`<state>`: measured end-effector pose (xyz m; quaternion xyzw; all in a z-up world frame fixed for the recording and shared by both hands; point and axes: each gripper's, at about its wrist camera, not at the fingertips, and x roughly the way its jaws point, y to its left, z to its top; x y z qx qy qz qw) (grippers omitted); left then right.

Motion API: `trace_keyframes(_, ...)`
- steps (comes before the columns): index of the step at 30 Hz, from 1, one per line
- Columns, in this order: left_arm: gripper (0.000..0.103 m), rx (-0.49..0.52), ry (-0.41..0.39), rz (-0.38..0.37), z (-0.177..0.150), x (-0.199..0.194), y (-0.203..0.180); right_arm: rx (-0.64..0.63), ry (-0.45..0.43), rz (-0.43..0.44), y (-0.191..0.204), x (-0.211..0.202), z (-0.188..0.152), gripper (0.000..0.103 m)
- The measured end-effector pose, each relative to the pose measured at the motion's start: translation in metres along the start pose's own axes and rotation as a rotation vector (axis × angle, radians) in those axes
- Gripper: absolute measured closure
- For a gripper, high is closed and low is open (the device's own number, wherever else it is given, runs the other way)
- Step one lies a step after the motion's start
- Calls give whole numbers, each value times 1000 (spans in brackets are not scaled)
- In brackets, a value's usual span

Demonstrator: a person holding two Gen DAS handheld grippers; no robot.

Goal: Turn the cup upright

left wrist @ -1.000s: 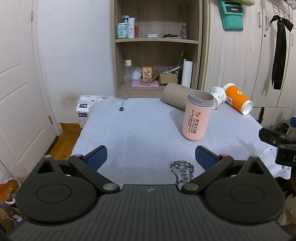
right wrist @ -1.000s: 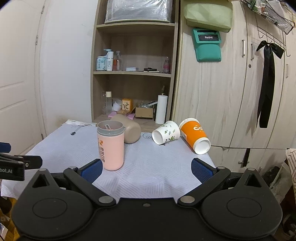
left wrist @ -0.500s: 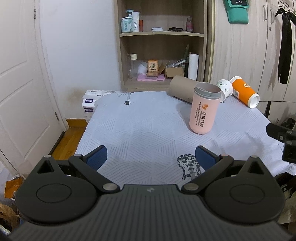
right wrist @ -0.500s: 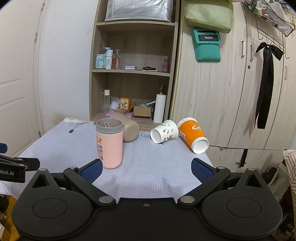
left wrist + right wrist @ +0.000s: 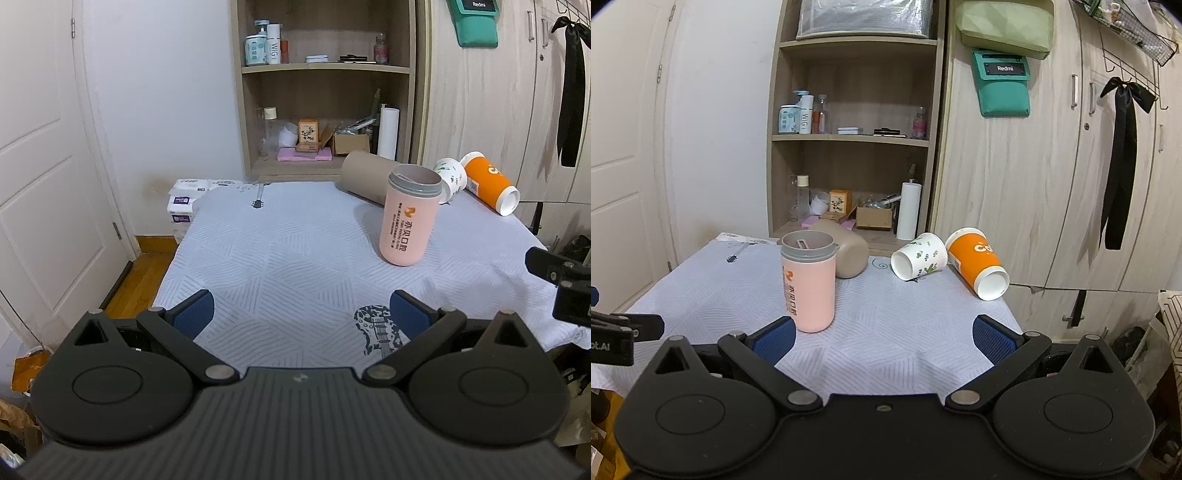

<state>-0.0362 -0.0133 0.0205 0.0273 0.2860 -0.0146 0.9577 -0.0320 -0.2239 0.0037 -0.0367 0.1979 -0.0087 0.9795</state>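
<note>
A pink cup with a grey rim [image 5: 409, 218] stands upright on the table; it also shows in the right wrist view [image 5: 809, 280]. Behind it three cups lie on their sides: a tan one [image 5: 365, 177] [image 5: 849, 254], a white leaf-print one [image 5: 451, 177] [image 5: 919, 256] and an orange one [image 5: 489, 184] [image 5: 977, 264]. My left gripper [image 5: 301, 315] is open and empty, over the table's near edge. My right gripper [image 5: 882, 338] is open and empty, just right of the pink cup at the near edge.
The table carries a white patterned cloth [image 5: 295, 251]. A wooden shelf unit [image 5: 325, 85] with bottles and boxes stands behind it, wardrobe doors [image 5: 1052, 177] to the right, a white door [image 5: 40, 166] to the left. Tissue packs [image 5: 184, 203] sit by the far left corner.
Both grippers have drawn back a little from the table and stayed open. The cups have not moved.
</note>
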Motion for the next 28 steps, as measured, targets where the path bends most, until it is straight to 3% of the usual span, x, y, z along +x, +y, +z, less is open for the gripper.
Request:
trace_keyframes(16, 0, -13, 18, 32, 1, 1, 3, 15, -7, -19, -6, -4, 0, 0)
trace_keyframes(28, 0, 8, -22, 49, 1, -2, 0, 16, -15, -30, -5, -8, 0, 0)
